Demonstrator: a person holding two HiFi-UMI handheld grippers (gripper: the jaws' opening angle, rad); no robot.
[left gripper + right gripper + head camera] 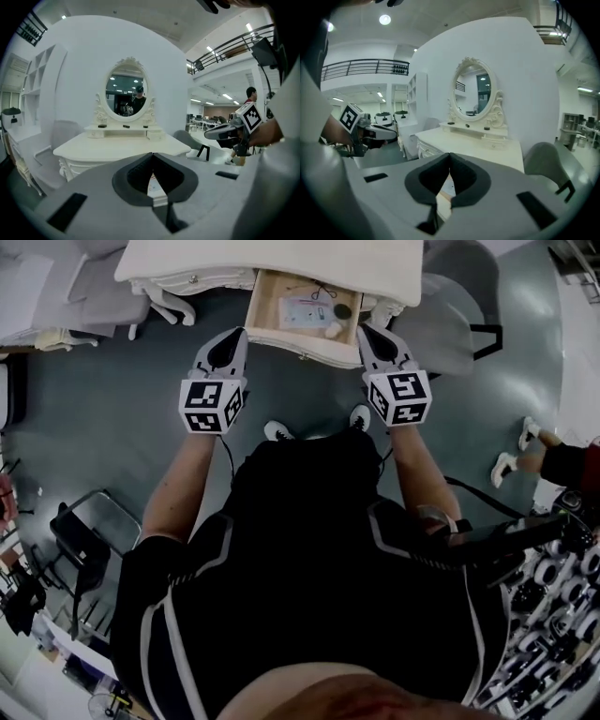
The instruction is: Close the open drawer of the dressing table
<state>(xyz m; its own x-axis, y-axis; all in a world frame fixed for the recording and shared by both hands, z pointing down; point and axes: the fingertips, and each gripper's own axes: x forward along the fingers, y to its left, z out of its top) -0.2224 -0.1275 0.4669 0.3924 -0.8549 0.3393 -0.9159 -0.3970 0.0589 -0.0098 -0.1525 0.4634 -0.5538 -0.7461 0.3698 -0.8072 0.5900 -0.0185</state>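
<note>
The white dressing table (272,261) stands at the top of the head view, and its middle drawer (263,311) is pulled out toward me, showing a light wood inside with a few small items. My left gripper (238,333) hovers just short of the drawer's front left corner, jaws shut and empty. My right gripper (364,330) is near the front right corner, also shut and empty. In the left gripper view the left gripper (152,155) points at the table below the oval mirror (126,91). The right gripper (449,155) faces the table at an angle.
A grey chair (461,307) sits to the right of the table, and pale chairs (89,289) to its left. Another person's feet (517,448) are at the right. A black folding chair (86,542) stands behind me on the left, with racks of gear (553,615) at lower right.
</note>
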